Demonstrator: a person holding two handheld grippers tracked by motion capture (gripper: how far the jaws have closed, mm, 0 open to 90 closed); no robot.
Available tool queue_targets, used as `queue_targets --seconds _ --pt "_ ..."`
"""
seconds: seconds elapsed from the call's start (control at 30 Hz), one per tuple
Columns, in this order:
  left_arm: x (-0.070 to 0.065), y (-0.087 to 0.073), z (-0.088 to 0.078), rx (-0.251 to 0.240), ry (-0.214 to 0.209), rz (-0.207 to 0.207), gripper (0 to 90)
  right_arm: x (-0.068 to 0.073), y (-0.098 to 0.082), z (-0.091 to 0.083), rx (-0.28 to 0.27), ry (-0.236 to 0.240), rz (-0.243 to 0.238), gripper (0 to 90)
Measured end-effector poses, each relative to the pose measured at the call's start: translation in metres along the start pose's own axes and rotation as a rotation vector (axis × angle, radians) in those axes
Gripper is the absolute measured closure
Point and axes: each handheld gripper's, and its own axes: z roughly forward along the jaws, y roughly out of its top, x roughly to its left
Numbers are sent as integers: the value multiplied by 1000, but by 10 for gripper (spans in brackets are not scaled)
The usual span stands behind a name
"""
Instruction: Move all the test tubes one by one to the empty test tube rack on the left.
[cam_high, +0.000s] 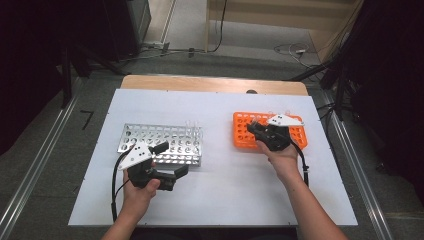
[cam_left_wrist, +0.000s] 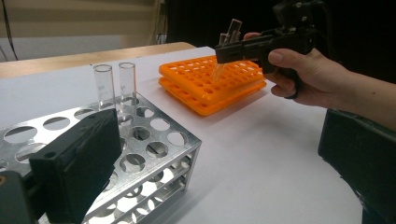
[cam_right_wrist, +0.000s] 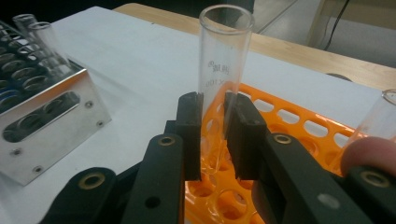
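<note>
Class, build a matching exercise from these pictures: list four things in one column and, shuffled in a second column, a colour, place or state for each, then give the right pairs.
Things:
1. metal rack
2. orange rack
3. right tongs
4. left tongs

Descriptions:
A. shut on a clear test tube
B. open, holding nothing, beside the silver rack
C. holds two upright glass tubes at one end
D. plastic, lying under the gripped tube

Pairs: 1-C, 2-D, 3-A, 4-B
</note>
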Motion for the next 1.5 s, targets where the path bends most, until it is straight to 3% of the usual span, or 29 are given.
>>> queue_targets --seconds 0.43,0.77,1.2,1.5 --pt "-4 1 2 1 -8 5 0 29 -2 -33 -24 65 -35 740" --pt "-11 2 5 6 -28 17 0 54 -10 -53 -11 120 -67 739" --pt "-24 4 10 16 -61 39 0 87 -24 -59 24 195 -81 739" --pt "-37 5 18 28 -104 58 4 111 -24 -53 33 255 -124 739"
